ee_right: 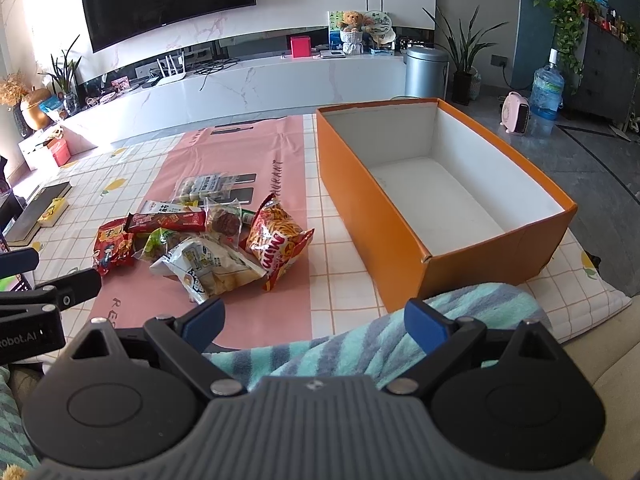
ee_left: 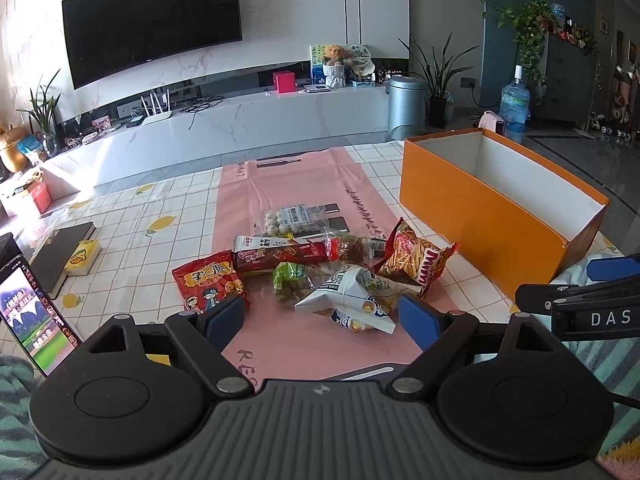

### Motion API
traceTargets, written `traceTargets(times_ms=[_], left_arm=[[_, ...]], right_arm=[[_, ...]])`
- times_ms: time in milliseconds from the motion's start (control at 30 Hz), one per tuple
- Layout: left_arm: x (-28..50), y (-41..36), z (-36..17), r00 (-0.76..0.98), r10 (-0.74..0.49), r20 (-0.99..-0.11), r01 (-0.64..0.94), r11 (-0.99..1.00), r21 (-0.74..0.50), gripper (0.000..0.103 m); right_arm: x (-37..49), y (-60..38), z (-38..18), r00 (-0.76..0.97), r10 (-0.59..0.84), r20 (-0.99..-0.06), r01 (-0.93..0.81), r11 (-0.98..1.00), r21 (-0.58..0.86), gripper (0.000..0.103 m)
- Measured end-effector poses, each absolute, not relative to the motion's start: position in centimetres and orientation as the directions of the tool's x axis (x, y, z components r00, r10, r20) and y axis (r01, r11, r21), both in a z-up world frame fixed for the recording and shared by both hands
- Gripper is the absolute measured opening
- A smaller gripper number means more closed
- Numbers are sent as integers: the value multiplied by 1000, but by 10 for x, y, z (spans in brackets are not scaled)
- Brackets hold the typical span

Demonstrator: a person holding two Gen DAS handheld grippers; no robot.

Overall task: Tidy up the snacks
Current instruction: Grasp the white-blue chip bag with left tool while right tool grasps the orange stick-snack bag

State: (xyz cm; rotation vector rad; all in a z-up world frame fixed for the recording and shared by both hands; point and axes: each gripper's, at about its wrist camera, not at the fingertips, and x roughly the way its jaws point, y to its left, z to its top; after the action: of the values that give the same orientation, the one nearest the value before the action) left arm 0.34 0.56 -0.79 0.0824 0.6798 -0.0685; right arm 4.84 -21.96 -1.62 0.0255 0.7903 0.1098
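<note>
Several snack packs lie in a heap on a pink mat (ee_left: 288, 184): a red bag (ee_left: 206, 280), a long red biscuit pack (ee_left: 280, 258), a green nut pack (ee_left: 290, 282), a white bag (ee_left: 348, 298), an orange Mimi bag (ee_left: 416, 256) and a clear pack of round sweets (ee_left: 294, 218). An orange box (ee_right: 400, 216), white inside and empty, stands to the right. My left gripper (ee_left: 322, 320) is open just short of the white bag. My right gripper (ee_right: 316, 320) is open over a striped blanket, holding nothing, near the box's front corner.
A phone (ee_left: 34, 316) with a lit screen leans at the left, beside a black book (ee_left: 60, 252) and a yellow box (ee_left: 82, 258). A striped teal blanket (ee_right: 400, 336) covers the near table edge. A TV unit stands beyond the checked tablecloth (ee_left: 160, 232).
</note>
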Motion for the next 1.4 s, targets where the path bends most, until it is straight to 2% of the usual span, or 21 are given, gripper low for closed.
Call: traceTargets(times_ms=[100,133,167,233,333,500,633,733,867,933,1000,1067,1167,1300,1400], left_arm=[[6,14,-8,765,-75,-639,98,995,0,101],[7,18,-9,761,-90,-642,96,995,-25,99],[8,22,-9,756,-105,-646,95,994,-50,91],[13,28,-12,740,-130,-660,93,991,-92,85],[20,31,-18,719,-157,-677,92,987,-131,77],[34,29,-26,698,-208,-685,104,976,-190,78],[50,27,-37,685,-194,-702,77,978,-195,82],[63,28,-47,663,-209,-719,49,970,-237,81],[81,29,-63,627,-220,-748,-5,958,-286,69],[89,30,-71,614,-229,-755,-25,951,-309,69],[96,32,-77,611,-241,-754,-62,935,-349,71],[102,36,-83,602,-258,-756,-108,911,-397,81],[111,40,-91,602,-274,-750,-156,881,-446,81],[121,38,-100,596,-257,-761,-192,875,-446,85],[126,38,-107,586,-259,-768,-213,865,-454,87]], right_arm=[[50,-214,-18,705,117,-699,-113,992,51,92],[50,-211,-20,709,121,-695,-126,991,44,89],[50,-208,-21,713,127,-690,-141,989,37,87],[51,-202,-23,717,144,-682,-171,985,28,75],[56,-192,-28,715,176,-677,-215,976,27,66],[73,-181,-37,721,191,-666,-266,964,-12,60],[91,-177,-44,733,208,-648,-302,953,-36,53],[109,-175,-52,730,215,-649,-318,947,-44,52],[135,-173,-68,715,208,-668,-322,946,-50,52],[147,-172,-74,709,218,-671,-330,943,-41,52],[156,-172,-80,705,231,-670,-345,938,-39,52],[165,-170,-85,706,229,-670,-347,937,-46,53],[179,-169,-92,698,235,-676,-344,939,-29,54],[193,-172,-102,665,252,-703,-322,946,34,54],[201,-175,-107,637,244,-731,-291,954,66,60]])
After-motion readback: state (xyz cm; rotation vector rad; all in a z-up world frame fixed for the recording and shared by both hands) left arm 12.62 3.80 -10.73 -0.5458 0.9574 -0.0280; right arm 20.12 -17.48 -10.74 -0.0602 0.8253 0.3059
